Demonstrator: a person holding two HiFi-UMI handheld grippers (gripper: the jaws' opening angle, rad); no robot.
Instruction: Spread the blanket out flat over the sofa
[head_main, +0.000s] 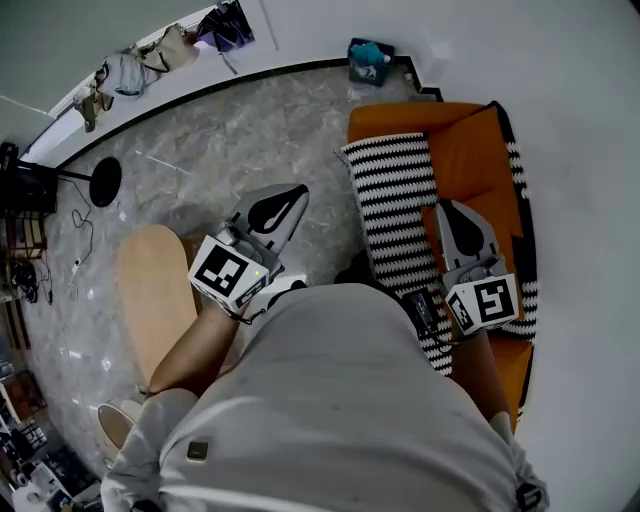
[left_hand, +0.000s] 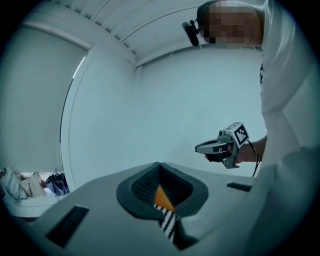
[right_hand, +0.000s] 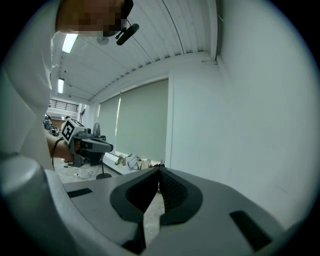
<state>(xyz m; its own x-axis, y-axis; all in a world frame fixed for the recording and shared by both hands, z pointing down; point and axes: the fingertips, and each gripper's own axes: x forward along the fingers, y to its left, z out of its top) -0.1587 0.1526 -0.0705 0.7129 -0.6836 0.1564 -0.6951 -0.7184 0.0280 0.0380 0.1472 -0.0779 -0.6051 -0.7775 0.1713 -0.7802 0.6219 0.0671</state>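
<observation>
A black-and-white striped blanket (head_main: 393, 205) lies in a long bunched strip down the orange sofa (head_main: 470, 150), along the right wall. My right gripper (head_main: 447, 207) hovers over the sofa just right of the strip, jaws shut, and no cloth shows between them (right_hand: 159, 170). My left gripper (head_main: 293, 192) is over the marble floor left of the sofa, also shut (left_hand: 159, 164). Through the slot behind its tips a sliver of orange sofa and striped blanket (left_hand: 169, 222) shows. Each gripper view shows the other gripper held level: the right gripper (left_hand: 200, 148), the left gripper (right_hand: 109, 146).
A light wooden oval table (head_main: 155, 290) stands on the floor at the left, with a black round stand (head_main: 105, 180) and cables beyond it. Clothes (head_main: 150, 55) lie along the far wall. A blue object (head_main: 368, 60) sits behind the sofa. My own torso fills the lower view.
</observation>
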